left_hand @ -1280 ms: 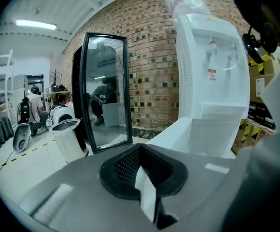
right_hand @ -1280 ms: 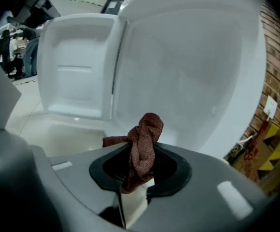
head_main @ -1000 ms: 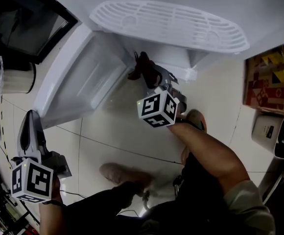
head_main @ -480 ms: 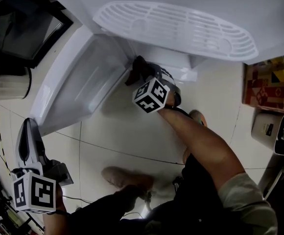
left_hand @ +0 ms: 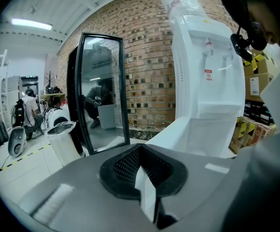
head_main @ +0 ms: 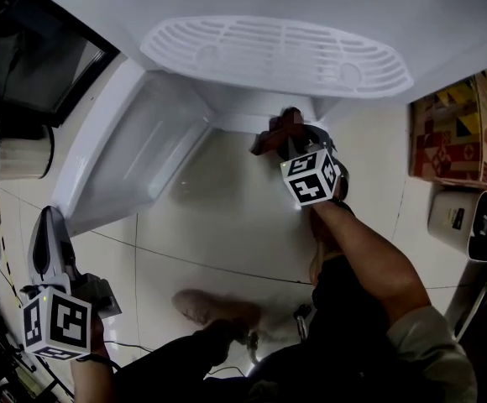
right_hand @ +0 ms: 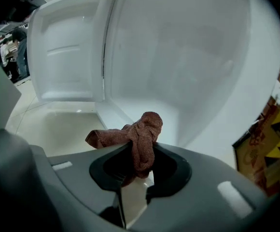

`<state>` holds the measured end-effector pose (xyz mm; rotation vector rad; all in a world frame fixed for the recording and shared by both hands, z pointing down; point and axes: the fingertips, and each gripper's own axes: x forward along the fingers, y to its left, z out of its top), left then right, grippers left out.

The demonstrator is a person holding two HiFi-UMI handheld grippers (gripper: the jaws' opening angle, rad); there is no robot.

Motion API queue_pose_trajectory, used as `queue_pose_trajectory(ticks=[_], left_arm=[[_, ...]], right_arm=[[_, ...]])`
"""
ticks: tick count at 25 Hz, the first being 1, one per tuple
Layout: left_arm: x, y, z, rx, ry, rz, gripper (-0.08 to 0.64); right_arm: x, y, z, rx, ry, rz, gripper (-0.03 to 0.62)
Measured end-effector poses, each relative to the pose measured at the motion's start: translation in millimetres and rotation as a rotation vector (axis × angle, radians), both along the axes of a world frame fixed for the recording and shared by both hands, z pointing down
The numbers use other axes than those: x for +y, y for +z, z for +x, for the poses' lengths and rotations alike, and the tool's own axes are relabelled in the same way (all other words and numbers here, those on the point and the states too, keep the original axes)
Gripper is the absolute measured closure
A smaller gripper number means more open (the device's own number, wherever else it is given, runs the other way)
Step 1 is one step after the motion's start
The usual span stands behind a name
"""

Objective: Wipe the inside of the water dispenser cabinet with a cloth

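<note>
Cloth (right_hand: 142,134) clamped in right gripper (right_hand: 136,175) before open cabinet (right_hand: 178,57).

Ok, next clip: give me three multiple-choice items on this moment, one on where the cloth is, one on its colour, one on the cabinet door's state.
1. The cloth is: A in the right gripper's jaws; B on the floor; C on a hook.
2. Its colour: A white; B reddish-brown; C blue.
3. The cabinet door is: A shut; B swung open; C taken off.
Answers: 1 A, the jaws pinch it; 2 B, seen in the right gripper view; 3 B, its inner face shows.
</note>
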<state>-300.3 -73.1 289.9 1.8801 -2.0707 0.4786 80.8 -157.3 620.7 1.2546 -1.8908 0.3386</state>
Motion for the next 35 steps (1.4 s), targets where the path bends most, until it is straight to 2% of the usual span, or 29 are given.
queue_pose_trajectory(ticks=[5, 9, 13, 19, 23, 29, 32, 35], left_arm=[[-1, -5, -1, -0.047, -0.030, -0.012, 0.560], [-3, -2, 0, -0.021, -0.008, 0.006, 0.560], [-1, -3, 1, -0.045, -0.028, -0.017, 0.560], [0, -2, 2, -0.039, -0.009, 0.003, 0.560], [0, 3, 0, -0.001, 0.029, 0.024, 0.560], [2, 8, 1, 0.116, 0.084, -0.015, 0.560], [3, 10, 1, 0.128, 0.112, -0.031, 0.560], [6, 8, -5, 0.102, 0.111, -0.036, 0.560]], right_arm=[[13, 0, 51, -0.038, 0.151, -0.037, 0.486], [21, 2, 80, -0.055, 0.233, -0.054, 0.488], [23, 4, 88, -0.060, 0.258, -0.075, 0.488], [23, 1, 91, -0.046, 0.252, -0.103, 0.488], [38, -36, 82, -0.113, 0.188, -0.126, 0.489], [65, -163, 41, -0.259, -0.017, -0.090, 0.488], [76, -227, 20, -0.317, -0.094, -0.086, 0.488], [89, -287, -1, -0.343, -0.180, -0.061, 0.488]])
